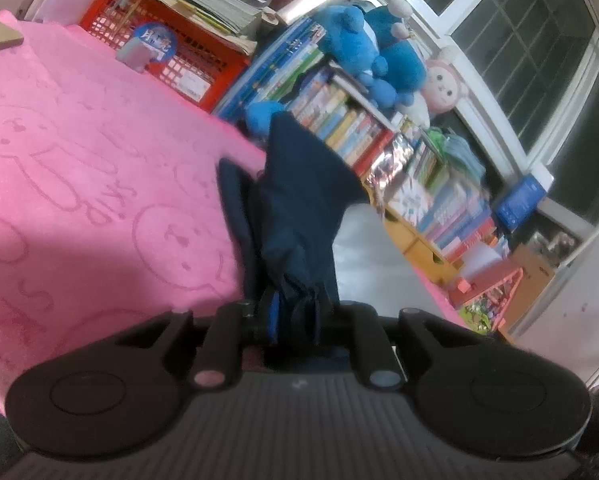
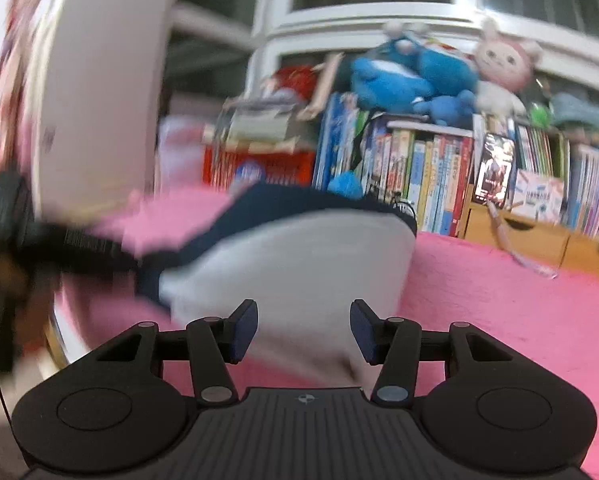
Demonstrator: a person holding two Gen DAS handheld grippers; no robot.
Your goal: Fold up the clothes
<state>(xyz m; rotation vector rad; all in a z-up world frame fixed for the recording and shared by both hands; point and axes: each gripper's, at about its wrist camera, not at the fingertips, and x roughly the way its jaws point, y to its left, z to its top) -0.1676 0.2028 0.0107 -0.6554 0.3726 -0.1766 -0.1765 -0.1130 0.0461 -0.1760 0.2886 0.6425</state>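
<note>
Navy-and-white cloth garment (image 1: 299, 200) lies bunched in your left claw (image 1: 295, 320), which pinches it over the pink fleece blanket (image 1: 79, 160). Your right claw (image 2: 304, 332) stands parted and empty, seemingly above the white panel; crowded bookshelves (image 2: 459, 168) stand behind.
</note>
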